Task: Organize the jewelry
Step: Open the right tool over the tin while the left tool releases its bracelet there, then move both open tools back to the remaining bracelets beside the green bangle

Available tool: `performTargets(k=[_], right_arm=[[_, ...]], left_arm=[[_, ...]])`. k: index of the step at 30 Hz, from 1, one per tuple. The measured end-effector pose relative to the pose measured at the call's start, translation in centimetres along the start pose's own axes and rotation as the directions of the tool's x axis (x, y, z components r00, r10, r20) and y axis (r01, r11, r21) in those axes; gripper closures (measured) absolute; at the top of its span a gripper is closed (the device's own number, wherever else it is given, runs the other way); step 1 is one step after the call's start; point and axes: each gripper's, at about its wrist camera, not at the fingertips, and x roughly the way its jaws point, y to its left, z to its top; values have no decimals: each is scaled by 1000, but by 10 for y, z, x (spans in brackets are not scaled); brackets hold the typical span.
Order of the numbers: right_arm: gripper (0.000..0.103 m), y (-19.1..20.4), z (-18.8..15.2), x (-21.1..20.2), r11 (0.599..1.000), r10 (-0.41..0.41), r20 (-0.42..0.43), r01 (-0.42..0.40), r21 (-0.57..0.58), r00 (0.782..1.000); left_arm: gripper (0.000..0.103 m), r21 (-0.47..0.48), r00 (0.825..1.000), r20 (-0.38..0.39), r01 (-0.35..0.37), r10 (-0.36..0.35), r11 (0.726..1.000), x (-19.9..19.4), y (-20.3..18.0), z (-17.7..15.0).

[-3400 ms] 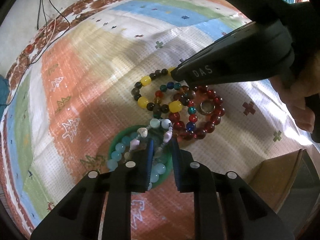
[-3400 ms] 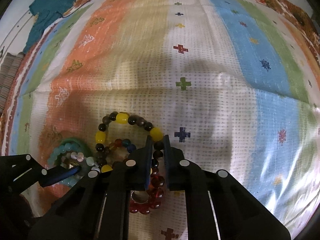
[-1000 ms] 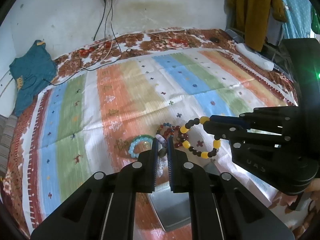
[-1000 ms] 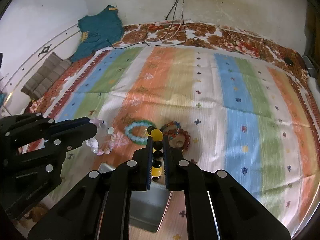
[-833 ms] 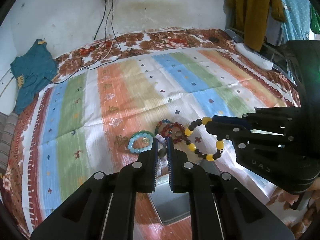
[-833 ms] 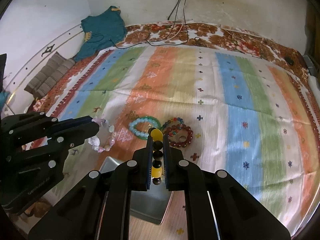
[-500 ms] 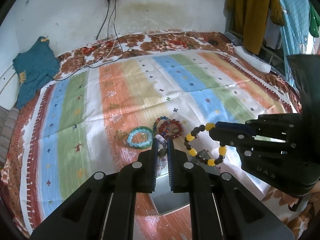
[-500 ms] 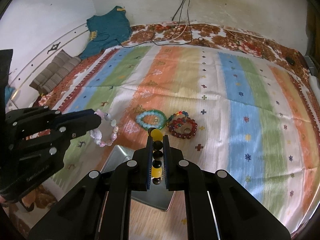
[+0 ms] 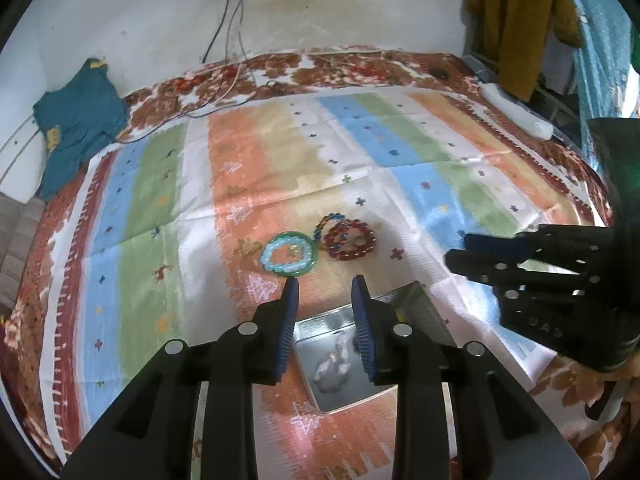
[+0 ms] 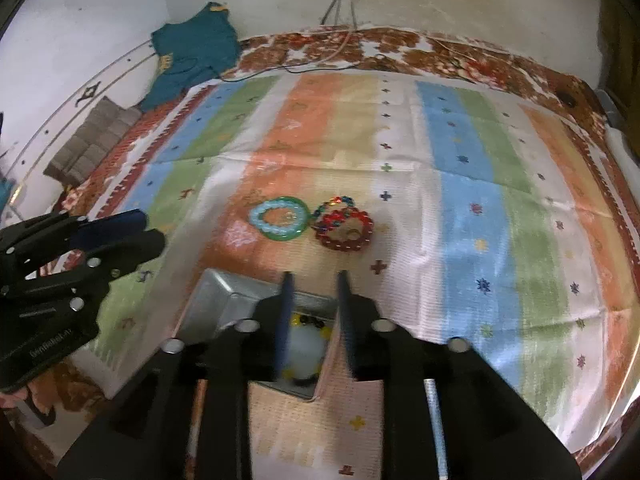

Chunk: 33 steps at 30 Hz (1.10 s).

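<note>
Over an open metal tin [image 9: 416, 304], my left gripper [image 9: 324, 283] has its jaws opening with nothing between the pads. A pale shell bracelet [image 9: 334, 364] lies in the tin below it. My right gripper [image 10: 315, 276] is opening too, empty, above the same tin [image 10: 228, 296]. A blurred yellow-and-dark bead bracelet [image 10: 306, 340] lies in the tin. Further out on the striped cloth lie a turquoise bead bracelet [image 9: 290, 254] inside a green ring and a red bead bracelet [image 9: 350, 238]. Each gripper shows in the other's view: right gripper [image 9: 460, 249], left gripper [image 10: 154, 229].
The striped cloth [image 10: 472, 216] covers a bed with a floral brown border. A teal garment [image 9: 76, 128] and cables [image 9: 224, 92] lie at the far edge by the wall. Folded grey fabric [image 10: 92, 140] sits at the left, and a white power strip [image 9: 516, 112] at the right.
Both grippers opened and let go of their bracelets. The shell bracelet and the yellow-and-dark bracelet now lie in the tin instead of hanging from the pads.
</note>
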Motion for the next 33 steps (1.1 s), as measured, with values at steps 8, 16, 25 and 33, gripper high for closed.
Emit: performTargets(k=[8, 16, 25, 33], right_arm=[[65, -13, 7, 7, 999, -22, -17, 22, 29, 1000], [46, -17, 13, 23, 999, -41, -56, 43, 28, 998], [30, -20, 26, 47, 998, -61, -90, 63, 20, 994], [25, -23, 41, 71, 998, -61, -107, 64, 27, 992]], left_arm=[[61, -90, 998, -29, -50, 48, 995, 6, 21, 2], [46, -128, 989, -78, -135, 126, 983, 23, 35, 3], [33, -159, 975, -139, -197, 176, 968, 55, 55, 11], [30, -149, 966, -171, -221, 195, 964, 75, 63, 19]])
